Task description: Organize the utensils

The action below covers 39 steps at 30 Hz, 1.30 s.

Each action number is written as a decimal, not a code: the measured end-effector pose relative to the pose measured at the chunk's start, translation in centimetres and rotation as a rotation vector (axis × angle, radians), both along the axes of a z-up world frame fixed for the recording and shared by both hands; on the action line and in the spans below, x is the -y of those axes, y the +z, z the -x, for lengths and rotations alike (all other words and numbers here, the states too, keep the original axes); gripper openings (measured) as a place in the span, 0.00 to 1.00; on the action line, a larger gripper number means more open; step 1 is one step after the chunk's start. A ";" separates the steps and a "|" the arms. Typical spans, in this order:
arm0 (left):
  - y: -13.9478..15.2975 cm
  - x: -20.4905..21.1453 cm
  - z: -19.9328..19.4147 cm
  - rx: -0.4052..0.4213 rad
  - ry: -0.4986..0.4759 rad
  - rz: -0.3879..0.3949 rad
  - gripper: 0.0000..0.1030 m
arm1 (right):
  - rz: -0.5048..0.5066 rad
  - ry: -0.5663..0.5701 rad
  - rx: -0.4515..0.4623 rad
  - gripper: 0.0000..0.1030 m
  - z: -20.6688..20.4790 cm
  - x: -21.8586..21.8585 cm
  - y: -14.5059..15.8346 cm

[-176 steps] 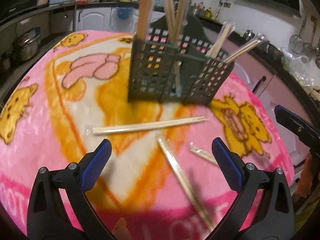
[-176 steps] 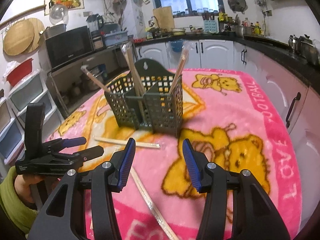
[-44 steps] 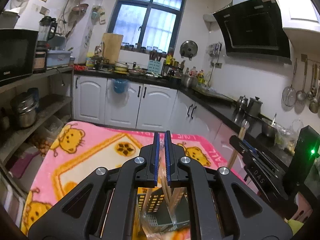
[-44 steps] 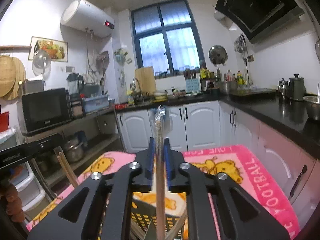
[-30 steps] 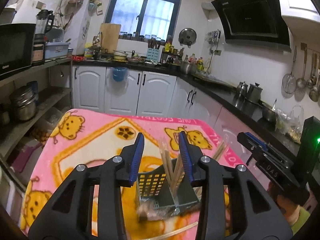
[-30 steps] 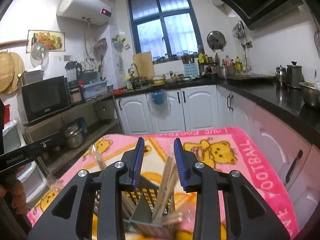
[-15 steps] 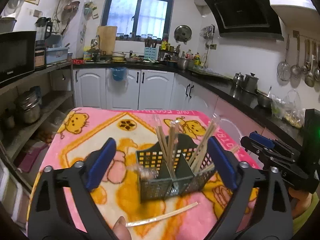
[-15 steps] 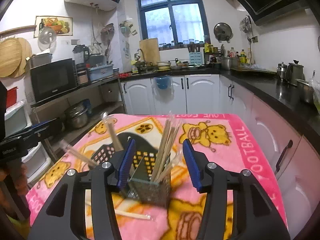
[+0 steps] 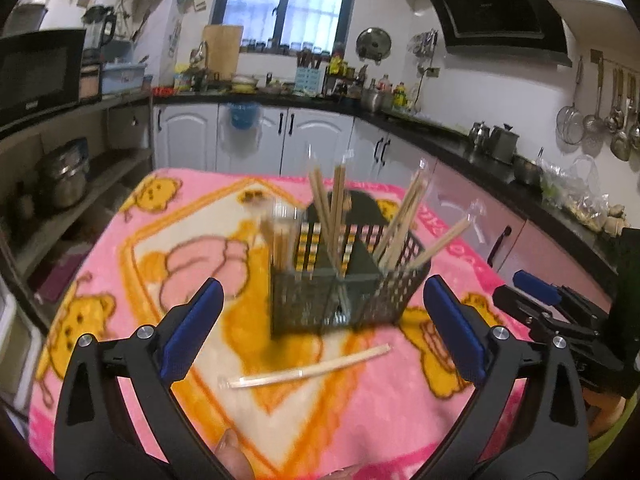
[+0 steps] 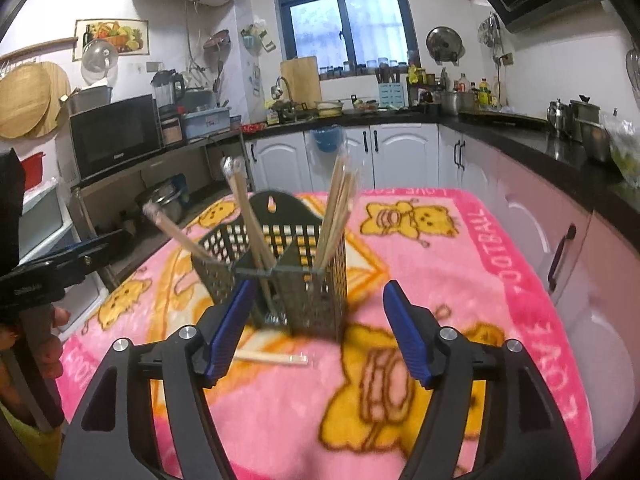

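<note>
A dark green slotted utensil holder (image 9: 344,292) (image 10: 280,280) stands mid-table on the pink blanket, with several wrapped chopstick pairs (image 9: 336,208) (image 10: 336,216) leaning upright in its compartments. One wrapped pair (image 9: 308,368) (image 10: 272,357) lies flat on the blanket in front of the holder. My left gripper (image 9: 320,332) hangs above that loose pair, its jaws still opening and nothing between them. My right gripper (image 10: 316,328) sits just in front of the holder, jaws also opening and empty; it shows at the right edge of the left wrist view (image 9: 540,296).
The pink cartoon blanket (image 9: 160,264) (image 10: 480,280) covers the whole table. Kitchen cabinets (image 10: 400,156) and a black counter run behind and to the right. A shelf with a microwave (image 10: 116,136) and pots stands on the left.
Both grippers let go of the chopsticks they held over the holder, opened wide, and pulled back and down toward the table. The released pairs now stand in the holder.
</note>
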<state>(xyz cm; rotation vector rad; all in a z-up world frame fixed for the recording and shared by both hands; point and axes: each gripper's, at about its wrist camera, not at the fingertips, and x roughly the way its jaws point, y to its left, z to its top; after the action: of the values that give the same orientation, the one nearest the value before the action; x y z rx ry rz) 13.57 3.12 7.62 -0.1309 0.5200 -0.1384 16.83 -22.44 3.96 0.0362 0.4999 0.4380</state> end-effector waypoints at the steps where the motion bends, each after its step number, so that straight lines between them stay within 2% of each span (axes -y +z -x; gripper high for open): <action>1: -0.8 0.1 0.2 -0.015 0.005 0.000 0.90 | 0.005 0.001 -0.003 0.67 0.2 0.0 -0.3; 7: -3.9 0.3 1.4 -0.062 0.028 0.003 0.90 | 0.028 0.006 -0.025 0.72 1.7 0.1 -2.0; 14: -6.2 0.5 2.3 -0.071 0.056 -0.010 0.90 | 0.061 -0.012 -0.011 0.78 3.1 0.0 -3.7; 23: -7.4 0.8 3.7 0.003 0.071 -0.029 0.90 | 0.084 -0.019 0.062 0.86 4.9 -0.4 -5.1; 26: -7.7 1.1 4.0 0.015 0.086 -0.042 0.90 | 0.073 -0.037 0.118 0.92 5.8 -0.6 -5.3; 32: -8.3 1.4 4.9 0.082 0.092 -0.036 0.90 | 0.037 -0.064 0.244 0.94 7.6 -0.4 -5.5; 39: -8.5 1.6 5.0 0.099 0.071 -0.032 0.90 | 0.007 -0.067 0.245 0.94 7.6 0.0 -5.8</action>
<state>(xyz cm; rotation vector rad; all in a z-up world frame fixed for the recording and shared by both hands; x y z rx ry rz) 8.59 1.53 -0.89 -0.1110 0.4180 -0.0667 9.23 -22.44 -1.81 -0.0074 0.2587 0.3687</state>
